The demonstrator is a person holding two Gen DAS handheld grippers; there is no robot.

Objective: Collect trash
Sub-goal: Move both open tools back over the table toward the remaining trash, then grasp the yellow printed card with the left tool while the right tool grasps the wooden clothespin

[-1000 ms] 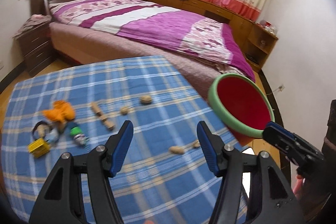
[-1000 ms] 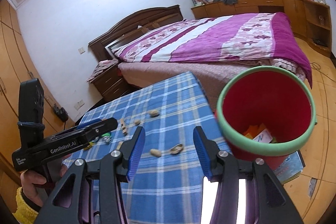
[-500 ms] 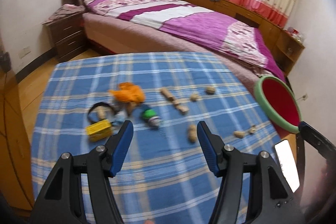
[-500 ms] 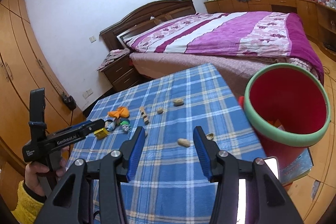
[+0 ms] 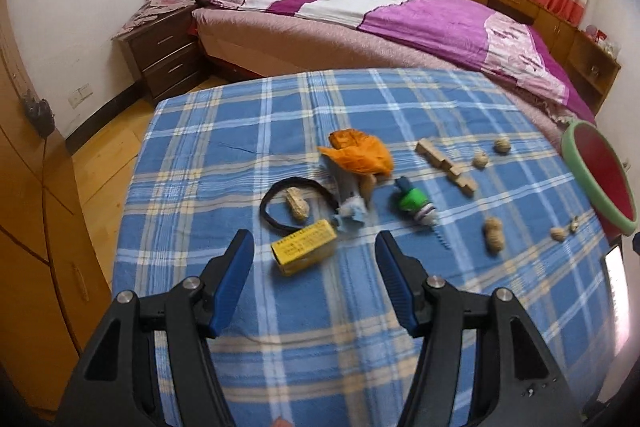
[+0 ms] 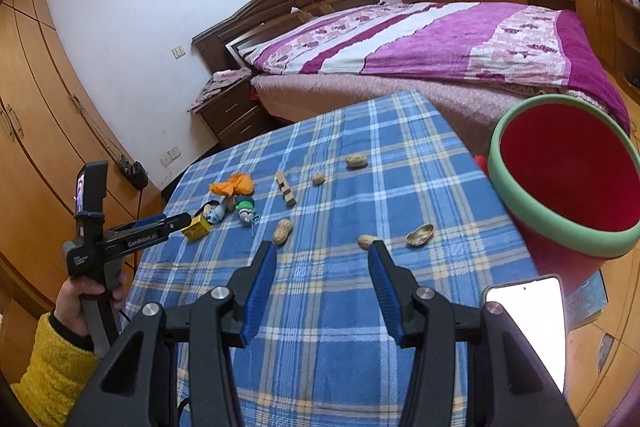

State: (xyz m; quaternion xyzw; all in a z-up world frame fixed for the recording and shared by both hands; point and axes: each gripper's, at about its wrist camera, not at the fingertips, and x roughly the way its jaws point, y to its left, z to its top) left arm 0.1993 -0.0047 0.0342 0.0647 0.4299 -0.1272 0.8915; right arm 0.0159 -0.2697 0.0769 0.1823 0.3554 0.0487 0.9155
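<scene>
Both the left gripper (image 5: 314,273) and right gripper (image 6: 322,277) gape empty; risk: the box (image 5: 304,252) skids across the desk (image 5: 200,155) cloth on closure.

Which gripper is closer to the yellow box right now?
Left. The left gripper hangs just short of the yellow box, jaws open. The right gripper sits farther back, toward the bin.

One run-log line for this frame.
left hand-held gripper: open, over yellow box | right hand-held gripper: open, empty | bin: beside table

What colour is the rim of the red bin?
The rim is light green; the right wrist view shows it best.
</scene>
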